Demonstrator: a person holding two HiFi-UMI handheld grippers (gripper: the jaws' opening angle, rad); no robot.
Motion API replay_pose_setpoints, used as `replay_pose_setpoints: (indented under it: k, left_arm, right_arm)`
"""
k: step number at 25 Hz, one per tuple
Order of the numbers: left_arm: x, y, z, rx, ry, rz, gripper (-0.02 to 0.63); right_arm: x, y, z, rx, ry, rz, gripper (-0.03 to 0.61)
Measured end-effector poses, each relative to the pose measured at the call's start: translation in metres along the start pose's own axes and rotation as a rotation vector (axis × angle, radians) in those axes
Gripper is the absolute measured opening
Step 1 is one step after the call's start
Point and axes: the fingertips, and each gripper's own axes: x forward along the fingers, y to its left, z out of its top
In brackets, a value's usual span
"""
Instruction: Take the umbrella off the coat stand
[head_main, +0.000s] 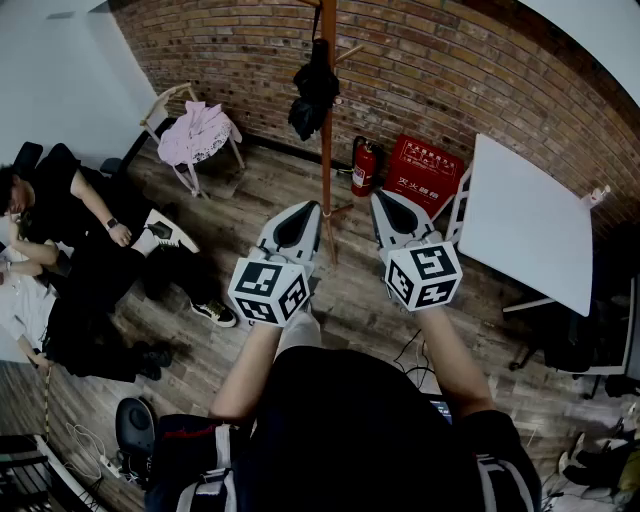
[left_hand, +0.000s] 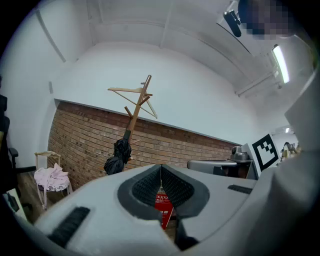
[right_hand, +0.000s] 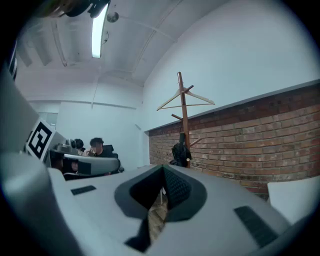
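black folded umbrella (head_main: 315, 88) hangs vertical on wooden coat stand (head_main: 327, 150), well ahead; left gripper (head_main: 303, 212) looks marginally nearer than right gripper (head_main: 387, 200); both sets of fingers closed, empty

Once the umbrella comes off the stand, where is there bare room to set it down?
The white table top right of the coat stand looks bare. The wooden floor between the stand and the chair is open too. Crowded: fire extinguisher and red box by the stand's base; seated people at left.
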Motion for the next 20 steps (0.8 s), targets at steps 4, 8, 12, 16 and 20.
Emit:
replay_pose_setpoints:
  k: [4, 8, 12, 16, 20]
  left_arm:
    - [0.003, 0.002, 0.0, -0.005, -0.004, -0.001, 0.018]
    - [0.009, 0.006, 0.0, -0.01, -0.013, 0.004, 0.018]
    - [0.019, 0.015, -0.001, -0.015, -0.012, 0.004, 0.018]
    - [0.031, 0.029, 0.004, -0.008, -0.01, 0.008, 0.018]
    - [0.046, 0.045, 0.01, -0.009, -0.004, 0.016, 0.018]
  right_arm:
    - [0.004, -0.002, 0.002, 0.017, -0.002, 0.004, 0.028]
    - [0.008, -0.005, 0.001, 0.026, 0.0, 0.016, 0.028]
    - [0.022, -0.011, -0.003, 0.032, 0.012, 0.02, 0.029]
    - [0.04, -0.016, -0.002, 0.038, 0.008, 0.021, 0.029]
    - [0.06, -0.024, 0.004, 0.041, 0.01, 0.024, 0.029]
